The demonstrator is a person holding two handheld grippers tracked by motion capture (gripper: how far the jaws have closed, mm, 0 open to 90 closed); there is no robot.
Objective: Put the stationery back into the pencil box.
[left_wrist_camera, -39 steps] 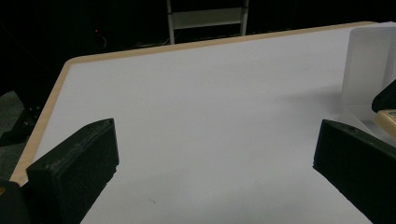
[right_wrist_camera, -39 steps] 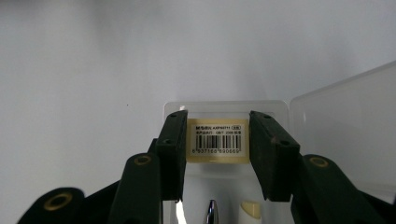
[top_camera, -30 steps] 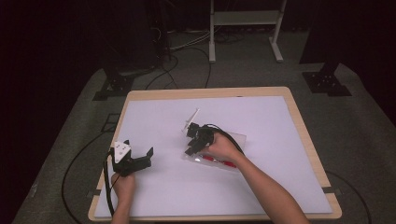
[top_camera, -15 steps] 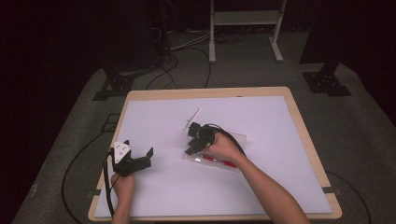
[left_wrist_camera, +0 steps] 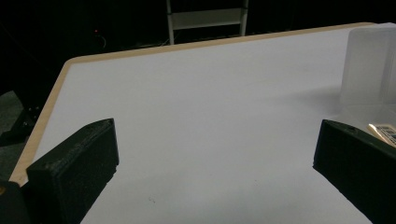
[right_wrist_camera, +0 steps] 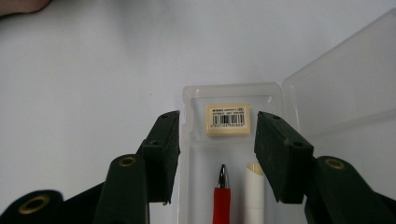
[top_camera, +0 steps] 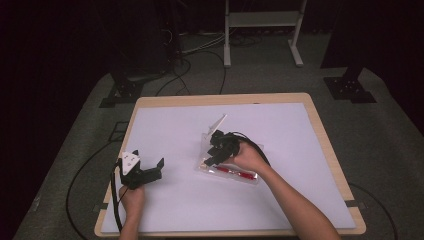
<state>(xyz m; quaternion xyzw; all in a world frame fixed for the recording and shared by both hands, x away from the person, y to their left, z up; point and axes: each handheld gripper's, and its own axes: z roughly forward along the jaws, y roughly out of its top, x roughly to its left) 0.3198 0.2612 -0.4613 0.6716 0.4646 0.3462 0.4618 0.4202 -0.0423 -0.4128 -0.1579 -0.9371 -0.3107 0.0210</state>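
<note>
A clear plastic case (top_camera: 250, 178) lies open mid-table, its lid (top_camera: 218, 122) tilted up behind it. In the right gripper view the case (right_wrist_camera: 196, 154) holds a barcode-labelled eraser (right_wrist_camera: 228, 120), a red pen (right_wrist_camera: 222, 198) and a white stick (right_wrist_camera: 255, 186). My right gripper (right_wrist_camera: 218, 122) (top_camera: 216, 150) hovers over the case's end. Its jaws have just been opening, and they straddle the eraser without touching it. My left gripper (top_camera: 150, 166) (left_wrist_camera: 215, 158) rests at the table's left with its jaws wide open and nothing between them.
The wooden-edged table (top_camera: 320, 125) is covered by a white sheet (top_camera: 280, 130). In the left gripper view the translucent lid (left_wrist_camera: 369, 65) stands at the far right. Cables (top_camera: 185, 70) and a stand base (top_camera: 350, 87) lie on the floor beyond.
The right gripper has drawn back slightly from the case. The left gripper has stayed put.
</note>
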